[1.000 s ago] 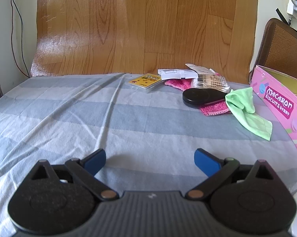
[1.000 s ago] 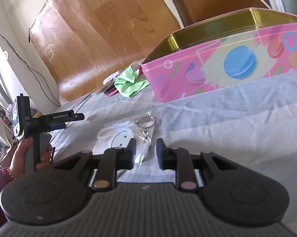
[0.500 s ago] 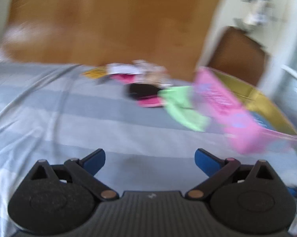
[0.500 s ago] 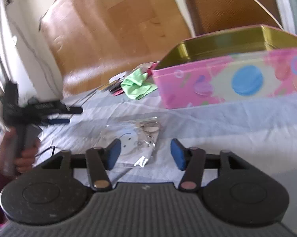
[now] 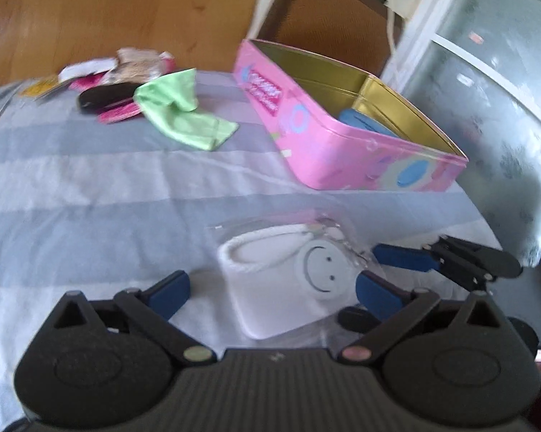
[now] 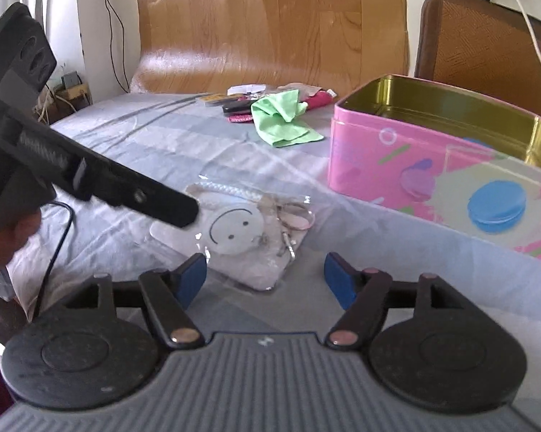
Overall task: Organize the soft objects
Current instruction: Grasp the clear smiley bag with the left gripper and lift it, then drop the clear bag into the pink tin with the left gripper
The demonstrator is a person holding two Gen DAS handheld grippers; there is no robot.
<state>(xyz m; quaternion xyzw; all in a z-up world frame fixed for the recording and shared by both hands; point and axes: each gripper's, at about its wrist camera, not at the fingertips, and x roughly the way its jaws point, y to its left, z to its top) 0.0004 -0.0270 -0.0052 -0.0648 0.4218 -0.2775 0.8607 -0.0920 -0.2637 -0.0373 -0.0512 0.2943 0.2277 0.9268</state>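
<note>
A clear bag with a white smiley keychain (image 5: 299, 280) (image 6: 241, 232) lies on the striped sheet. My left gripper (image 5: 270, 293) is open, its blue pads on either side of the bag's near end. My right gripper (image 6: 265, 275) is open just short of the bag and empty; its fingers (image 5: 403, 257) show at the right in the left wrist view. The left gripper (image 6: 173, 212) shows from the side in the right wrist view, over the bag. A green cloth (image 5: 180, 115) (image 6: 281, 122) lies farther back. An open pink tin (image 5: 342, 144) (image 6: 432, 169) holds something blue.
Beyond the green cloth lies a pile: a black case (image 5: 104, 97), a pink cloth (image 5: 121, 112), packets and a yellow card (image 5: 40, 88). A wooden board (image 6: 270, 28) leans at the back. A brown chair (image 6: 486, 43) and frosted cabinet (image 5: 493, 90) stand at right.
My left gripper swung right and came down over the smiley bag. My right gripper opened from nearly shut and drew back a little from the bag.
</note>
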